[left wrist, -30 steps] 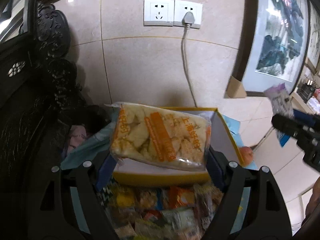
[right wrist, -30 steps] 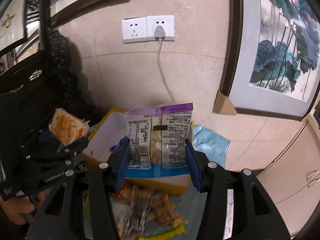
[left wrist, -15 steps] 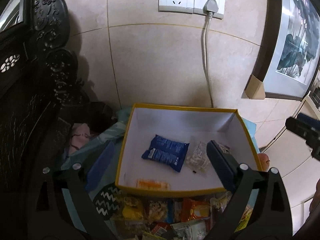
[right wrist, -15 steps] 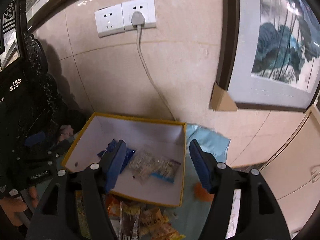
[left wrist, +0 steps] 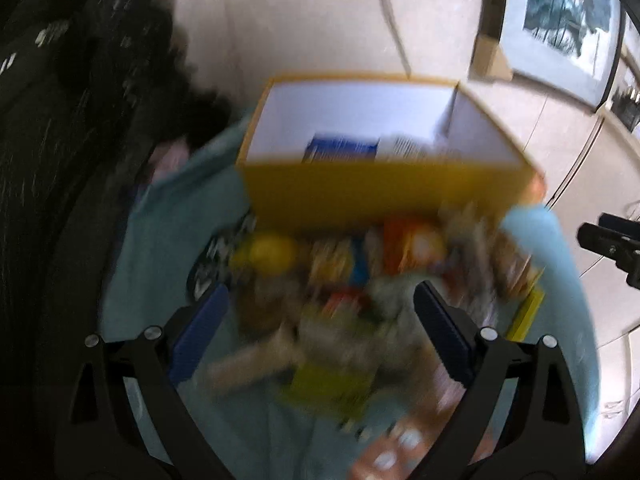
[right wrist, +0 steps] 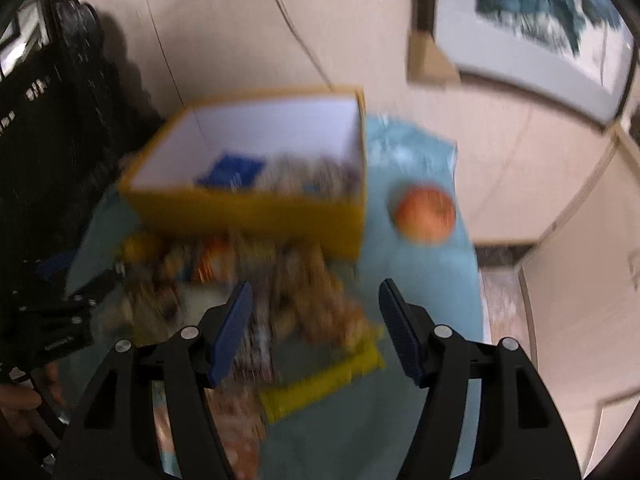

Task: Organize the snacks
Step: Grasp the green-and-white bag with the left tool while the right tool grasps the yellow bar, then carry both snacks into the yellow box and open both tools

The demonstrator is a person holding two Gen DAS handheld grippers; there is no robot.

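Covering the table, a pale teal cloth (left wrist: 168, 220) carries everything else, and both views of it are smeared by motion blur. The open yellow cardboard box with a white inside (right wrist: 248, 204) sits at the far side of the cloth, close to the beige tiled wall (left wrist: 320, 20). Inside it lie a dark blue snack packet (left wrist: 340, 148) and, just beside it on the right, a pale clear-wrapped packet (right wrist: 304, 176). Against the box's near wall spreads a heap of loose wrapped snacks in orange, yellow and brown (left wrist: 340, 280); single wrappers cannot be told apart. A long yellow bar-shaped packet (right wrist: 320, 380) lies at the heap's near right edge. A round orange-red fruit (right wrist: 424, 212) rests on the cloth just right of the box, apart from it.

The left gripper (left wrist: 320, 324) hangs over the heap with its blue-padded jaws spread wide and nothing between them. The right gripper (right wrist: 316, 324) is likewise released and holds nothing, above the heap's right part.
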